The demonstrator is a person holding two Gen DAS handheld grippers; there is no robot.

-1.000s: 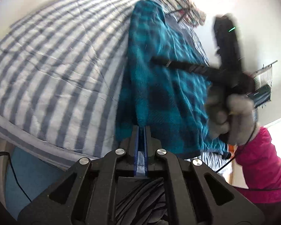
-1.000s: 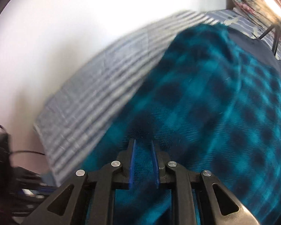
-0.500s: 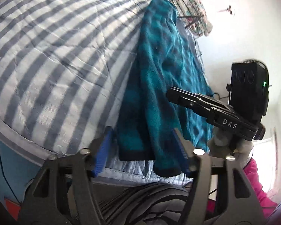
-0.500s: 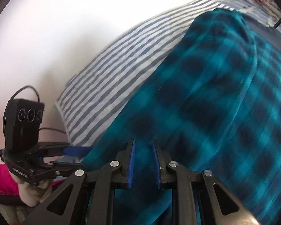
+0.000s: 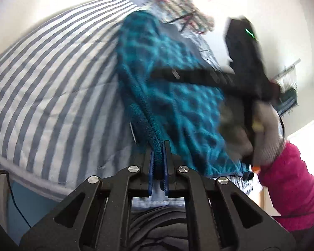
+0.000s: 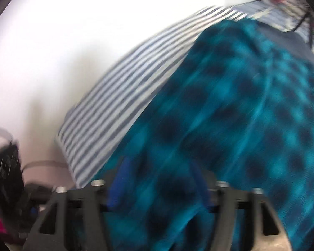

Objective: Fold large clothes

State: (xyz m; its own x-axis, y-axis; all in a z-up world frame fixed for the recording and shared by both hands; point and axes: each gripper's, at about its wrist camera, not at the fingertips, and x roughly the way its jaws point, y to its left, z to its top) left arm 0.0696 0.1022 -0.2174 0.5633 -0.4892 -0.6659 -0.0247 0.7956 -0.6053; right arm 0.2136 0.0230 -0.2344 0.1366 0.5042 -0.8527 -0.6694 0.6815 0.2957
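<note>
Left wrist view: the left gripper [image 5: 158, 146] sits at 6 o'clock, jaws clamped narrow on the near edge of the teal plaid garment [image 5: 178, 96].
Garment axis: it runs long from 6 toward 12 o'clock across the striped bed cover [image 5: 52, 79].
Other hand: the right gripper [image 5: 167, 74], blurred, reaches in from 3 o'clock over the cloth.
Right wrist view: the right gripper [image 6: 157, 179] at 6 o'clock has its jaws opening; the plaid garment [image 6: 230, 115] lies between them, not pinched, spreading toward 1 o'clock.
Nearer hand: the left gripper alone holds the edge, so the next fold likely turns on it.
</note>
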